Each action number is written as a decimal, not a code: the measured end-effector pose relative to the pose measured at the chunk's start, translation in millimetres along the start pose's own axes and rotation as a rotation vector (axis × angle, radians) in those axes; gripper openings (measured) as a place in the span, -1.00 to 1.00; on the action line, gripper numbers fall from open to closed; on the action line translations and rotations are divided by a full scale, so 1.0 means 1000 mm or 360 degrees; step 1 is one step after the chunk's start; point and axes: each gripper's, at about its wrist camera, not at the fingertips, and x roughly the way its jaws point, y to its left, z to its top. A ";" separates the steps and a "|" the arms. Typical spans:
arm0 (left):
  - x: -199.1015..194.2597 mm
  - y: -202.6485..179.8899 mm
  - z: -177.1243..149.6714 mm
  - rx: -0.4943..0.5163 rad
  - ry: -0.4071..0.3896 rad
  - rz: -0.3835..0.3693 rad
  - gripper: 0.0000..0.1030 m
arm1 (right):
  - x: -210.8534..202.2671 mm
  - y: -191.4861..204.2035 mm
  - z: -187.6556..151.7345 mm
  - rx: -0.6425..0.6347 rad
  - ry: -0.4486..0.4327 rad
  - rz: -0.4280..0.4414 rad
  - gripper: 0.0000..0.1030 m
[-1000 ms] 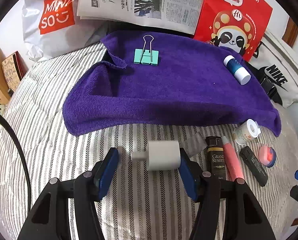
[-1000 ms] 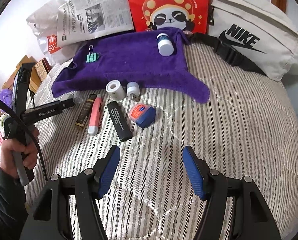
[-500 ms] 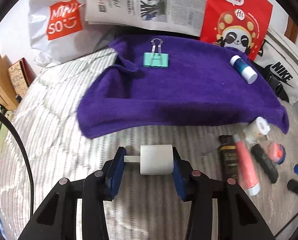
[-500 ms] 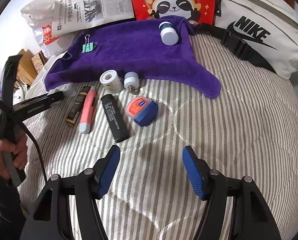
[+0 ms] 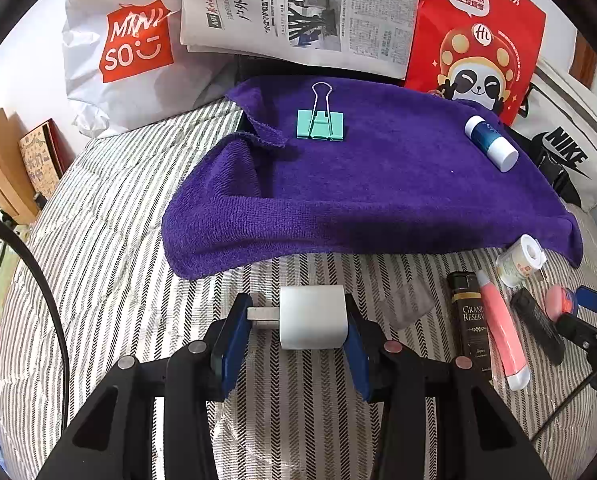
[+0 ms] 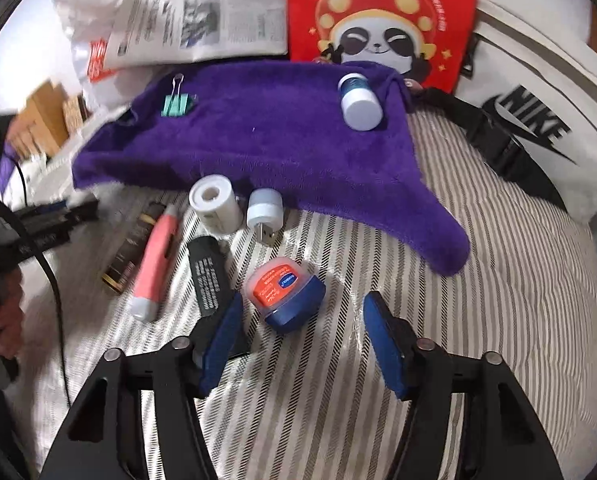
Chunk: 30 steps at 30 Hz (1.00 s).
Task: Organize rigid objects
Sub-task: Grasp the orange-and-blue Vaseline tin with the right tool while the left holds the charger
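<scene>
Both wrist cameras look steeply down at the bed, close in. Each faces the purple towel [image 5: 378, 184], shared beyond both claws. The right view sits further right of it.

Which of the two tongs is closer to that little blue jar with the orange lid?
Right. The right tongs sit just short of the jar, closing. The left tongs grip a white charger beyond the pens.

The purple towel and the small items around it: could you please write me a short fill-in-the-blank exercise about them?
1. The green binder clip lies on the purple ____.
2. The left gripper is shut on the ____ plug-in charger block.
3. The small blue jar with the orange lid lies on the ____ mattress cover, just ahead of the closing right gripper.

Missing words: towel; white; striped
</scene>
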 end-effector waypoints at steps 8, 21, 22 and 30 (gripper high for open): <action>0.000 -0.001 -0.001 0.0006 -0.0005 0.0004 -0.19 | 0.012 -0.006 0.001 -0.0018 -0.0053 0.0028 -0.06; 0.000 0.000 -0.001 0.0008 -0.0005 -0.0002 -0.19 | 0.012 -0.005 0.002 0.0003 -0.0068 0.0023 -0.25; 0.000 0.000 -0.001 0.0008 0.0000 -0.0003 -0.19 | 0.012 -0.005 0.002 0.0004 -0.0057 0.0022 -0.25; -0.002 0.001 0.000 -0.0008 0.0047 -0.0036 -0.19 | -0.001 -0.004 0.006 0.0025 -0.0052 0.0051 -0.26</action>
